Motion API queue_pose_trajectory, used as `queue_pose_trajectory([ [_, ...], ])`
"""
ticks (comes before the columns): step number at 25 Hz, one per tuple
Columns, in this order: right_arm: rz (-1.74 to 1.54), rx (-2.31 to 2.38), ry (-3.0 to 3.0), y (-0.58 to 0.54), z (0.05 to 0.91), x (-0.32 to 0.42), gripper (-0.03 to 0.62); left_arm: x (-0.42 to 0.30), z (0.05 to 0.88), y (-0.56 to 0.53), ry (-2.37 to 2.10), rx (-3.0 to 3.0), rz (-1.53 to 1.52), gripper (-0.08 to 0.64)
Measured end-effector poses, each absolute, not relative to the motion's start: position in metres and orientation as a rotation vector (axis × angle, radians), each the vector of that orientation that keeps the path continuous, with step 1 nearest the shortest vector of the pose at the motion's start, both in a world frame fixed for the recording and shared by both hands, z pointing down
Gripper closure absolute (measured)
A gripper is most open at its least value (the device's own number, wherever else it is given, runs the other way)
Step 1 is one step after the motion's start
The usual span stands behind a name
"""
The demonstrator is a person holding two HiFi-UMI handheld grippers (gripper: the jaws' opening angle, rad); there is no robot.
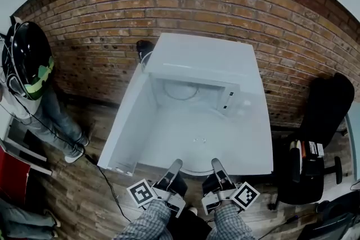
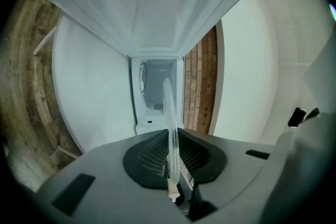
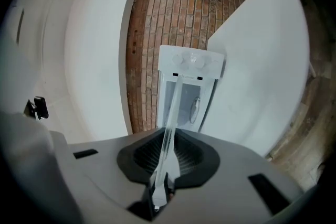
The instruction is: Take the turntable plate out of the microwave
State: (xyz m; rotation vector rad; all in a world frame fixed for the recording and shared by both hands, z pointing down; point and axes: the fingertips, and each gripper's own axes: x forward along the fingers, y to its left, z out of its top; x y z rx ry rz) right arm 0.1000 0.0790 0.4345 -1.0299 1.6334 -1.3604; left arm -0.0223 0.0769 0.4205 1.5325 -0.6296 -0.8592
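The clear glass turntable plate [image 1: 197, 150] is out of the white microwave [image 1: 198, 73] and hangs over the near part of the white table [image 1: 247, 146]. My left gripper [image 1: 174, 166] and right gripper [image 1: 217, 165] are each shut on its near rim, side by side. In the left gripper view the plate [image 2: 170, 123] runs edge-on between the pads of my left gripper [image 2: 171, 165], with the open microwave door [image 2: 152, 2] above. In the right gripper view the plate [image 3: 170, 126] is edge-on in my right gripper [image 3: 166, 162], with the microwave [image 3: 188, 93] beyond.
The microwave door [image 1: 128, 121] swings out to the left along the table's edge. A brick wall [image 1: 101, 25] stands behind. A person with a dark helmet [image 1: 28, 59] stands at the left, a black chair [image 1: 315, 160] at the right, and a cable [image 1: 107, 182] lies on the wooden floor.
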Motion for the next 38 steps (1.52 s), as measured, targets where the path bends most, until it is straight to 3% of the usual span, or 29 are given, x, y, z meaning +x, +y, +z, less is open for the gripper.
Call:
queue_pose_trajectory([
  [38, -1.3, -1.073, 1.663, 0.096, 0.415, 0.068, 0.548, -0.056, 0.405, 0.09, -0.55, 1.559, -0.846, 0.517],
])
